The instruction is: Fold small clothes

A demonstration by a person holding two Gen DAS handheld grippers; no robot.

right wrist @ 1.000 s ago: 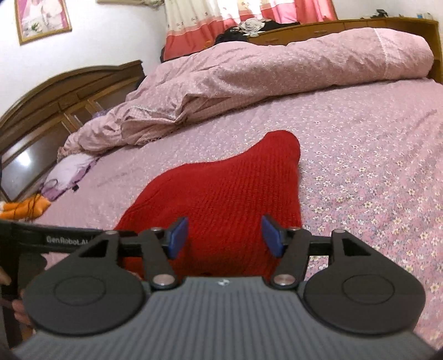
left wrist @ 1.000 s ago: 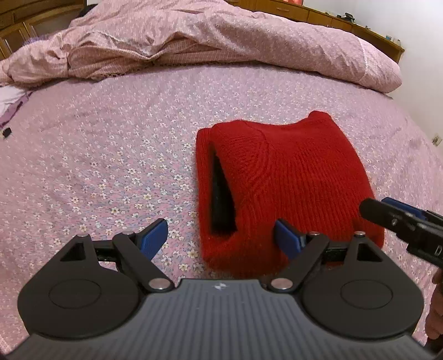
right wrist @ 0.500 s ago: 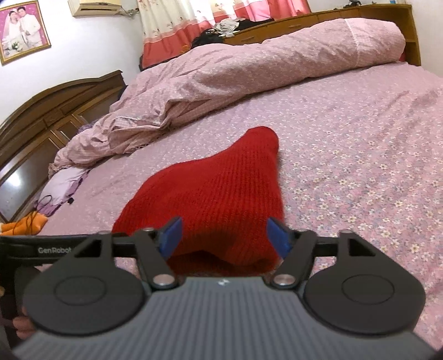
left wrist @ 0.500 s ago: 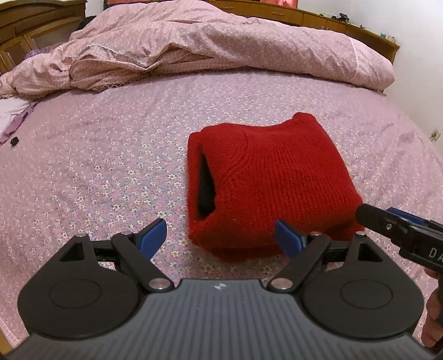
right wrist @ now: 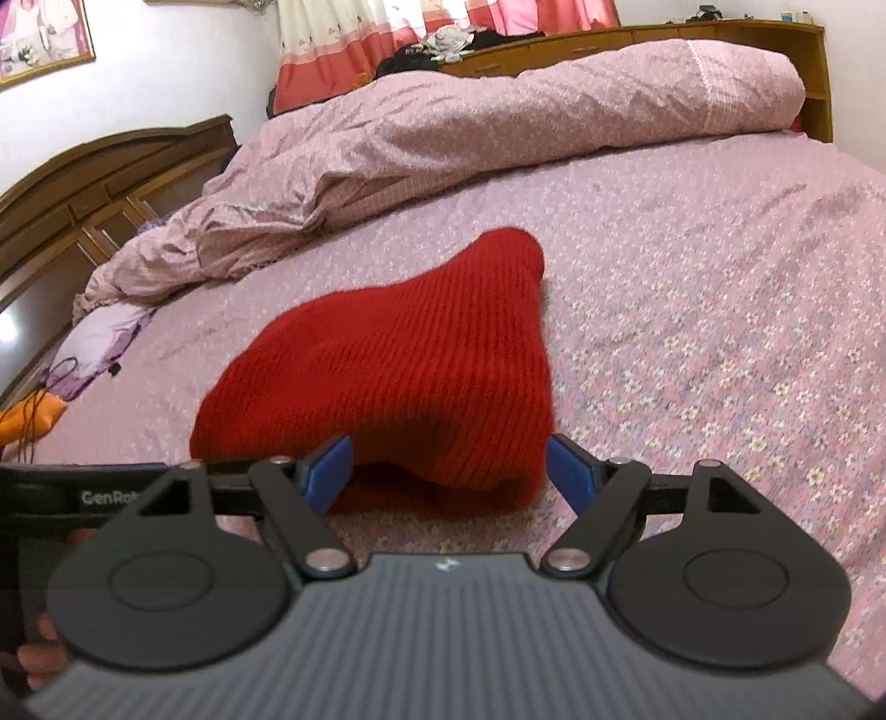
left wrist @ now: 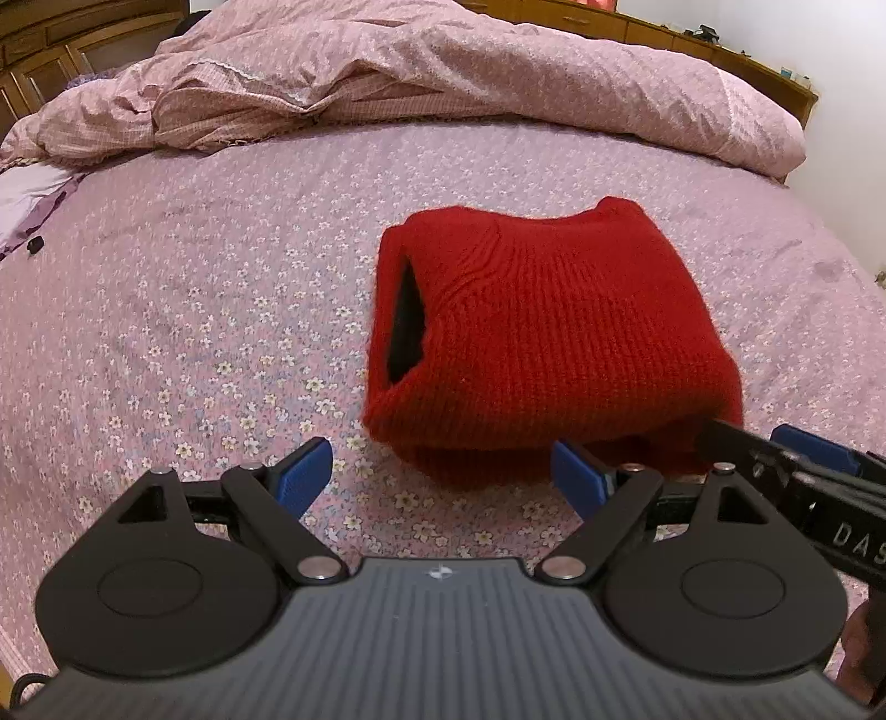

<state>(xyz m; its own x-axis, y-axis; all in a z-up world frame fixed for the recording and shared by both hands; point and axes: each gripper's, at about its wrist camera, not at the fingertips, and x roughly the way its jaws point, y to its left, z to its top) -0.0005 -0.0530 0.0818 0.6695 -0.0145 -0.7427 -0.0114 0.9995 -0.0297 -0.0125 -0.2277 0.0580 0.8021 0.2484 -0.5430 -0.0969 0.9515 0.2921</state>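
Lying at nine o'clock in the left wrist view: a pale lilac garment (left wrist: pixel 27 191) at the edge of the bed (left wrist: pixel 194 310), with a small black object (left wrist: pixel 35 244) beside it. Spreading across twelve o'clock: a rumpled pink quilt (left wrist: pixel 443 72), backed by a wooden headboard (left wrist: pixel 720 52). Hovering at six o'clock: left tongs (left wrist: pixel 440 476), gaping wide, gripping nothing, blue pads (left wrist: pixel 303 475) hanging above the flowered sheet just short of the near hem. Resting just right of centre, toward two o'clock: the folded red sweater (left wrist: pixel 554 332), flat on the bed, dark opening facing nine o'clock. Reaching in from four o'clock: right tongs (left wrist: pixel 775 448), one black finger touching or just beside the sweater's near right corner; exact contact hard to tell.

Showing at nine o'clock in the right wrist view: wooden cabinets (right wrist: pixel 83 183), the lilac garment (right wrist: pixel 105 340) and something orange (right wrist: pixel 33 415). Hanging at eleven o'clock: a framed picture (right wrist: pixel 39 33); at twelve, red-and-white curtains (right wrist: pixel 443 33). Sitting dead centre: the red sweater (right wrist: pixel 398 382), near edge lying between the fingers of the right tongs (right wrist: pixel 449 471), spread well apart, pads not pressing the knit, holding nothing. Peeking in at seven o'clock: part of a hand (right wrist: pixel 39 653) behind the left tongs' black bar.
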